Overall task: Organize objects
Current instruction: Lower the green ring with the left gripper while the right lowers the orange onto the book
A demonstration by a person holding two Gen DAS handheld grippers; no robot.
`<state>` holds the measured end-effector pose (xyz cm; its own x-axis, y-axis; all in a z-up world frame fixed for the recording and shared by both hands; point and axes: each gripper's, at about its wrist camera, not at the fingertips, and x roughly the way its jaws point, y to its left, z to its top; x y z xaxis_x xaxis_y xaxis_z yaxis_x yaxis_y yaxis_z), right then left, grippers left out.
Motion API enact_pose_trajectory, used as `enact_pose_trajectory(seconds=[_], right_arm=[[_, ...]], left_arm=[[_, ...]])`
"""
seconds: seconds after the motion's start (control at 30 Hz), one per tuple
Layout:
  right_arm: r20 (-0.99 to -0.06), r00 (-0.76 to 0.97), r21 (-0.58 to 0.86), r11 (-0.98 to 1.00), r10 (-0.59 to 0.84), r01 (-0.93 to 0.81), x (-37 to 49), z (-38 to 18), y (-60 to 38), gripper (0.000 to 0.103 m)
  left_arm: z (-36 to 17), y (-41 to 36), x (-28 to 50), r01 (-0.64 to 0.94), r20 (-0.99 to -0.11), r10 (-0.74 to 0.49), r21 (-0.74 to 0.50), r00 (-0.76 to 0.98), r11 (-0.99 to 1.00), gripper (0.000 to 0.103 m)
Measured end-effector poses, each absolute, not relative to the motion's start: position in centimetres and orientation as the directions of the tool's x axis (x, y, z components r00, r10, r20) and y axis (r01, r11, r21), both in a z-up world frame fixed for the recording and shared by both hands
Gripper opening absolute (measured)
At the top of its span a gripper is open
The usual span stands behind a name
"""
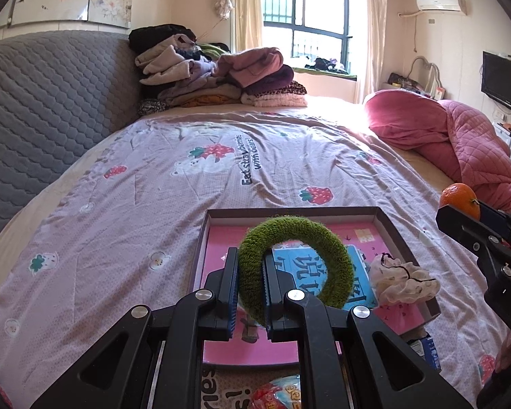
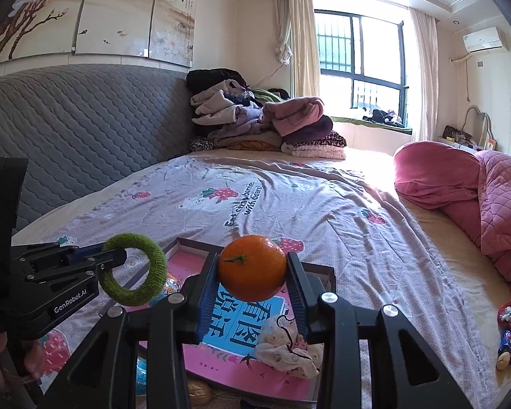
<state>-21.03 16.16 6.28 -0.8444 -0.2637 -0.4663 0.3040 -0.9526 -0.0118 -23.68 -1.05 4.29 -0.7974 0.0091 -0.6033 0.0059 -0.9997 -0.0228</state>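
My left gripper is shut on a fuzzy green hair ring and holds it above a shallow cardboard tray with a pink printed bottom on the bed. It also shows in the right wrist view with the ring. My right gripper is shut on an orange mandarin, held above the tray; the mandarin also shows at the right edge of the left wrist view. A cream frilly scrunchie lies in the tray's right side, also in the right wrist view.
The bed has a lilac strawberry-print cover. A pile of folded clothes lies at the far end, a pink quilt at the right. Snack packets lie right of the tray, others near the front edge. A grey headboard runs along the left.
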Motion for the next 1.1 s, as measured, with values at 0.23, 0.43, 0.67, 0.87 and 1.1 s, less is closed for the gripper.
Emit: enact_pose_trajectory(seconds=[0.23,0.43,0.67,0.87,1.1], right_arm=[[-0.517,-0.820,-0.018,-0.955,-0.246,0.298,-22.2,4.2,15.9,0.039],[-0.568,-0.782,-0.001,-0.950,-0.257,0.313,-23.0,2.4,15.6,0.039],[-0.644,-0.723,-0.017,-0.940,-0.251,0.341,-23.8,-0.3,14.7,0.039],[-0.715,-0.670,-0.046,-0.942,-0.201,0.333,-24.6,-2.7,14.6,0.039],[-0.757,-0.625,-0.044,-0.941,-0.189,0.337,-25.2,-4.0,14.7,0.039]], left_arm=[[2.1,-0.7,-24.8,-0.009,-0.640,0.022,-0.023,-0.768,-1.000,0.012],[0.5,0.3,-25.5,-0.049,-0.673,0.061,-0.038,-0.737,-0.998,0.012],[-1.3,1.5,-26.4,-0.085,-0.721,0.074,-0.020,-0.689,-0.996,0.012],[-2.5,2.1,-27.0,-0.113,-0.758,0.099,-0.034,-0.645,-0.993,0.012],[-3.9,2.6,-28.0,-0.128,-0.797,0.104,-0.034,-0.596,-0.991,0.012]])
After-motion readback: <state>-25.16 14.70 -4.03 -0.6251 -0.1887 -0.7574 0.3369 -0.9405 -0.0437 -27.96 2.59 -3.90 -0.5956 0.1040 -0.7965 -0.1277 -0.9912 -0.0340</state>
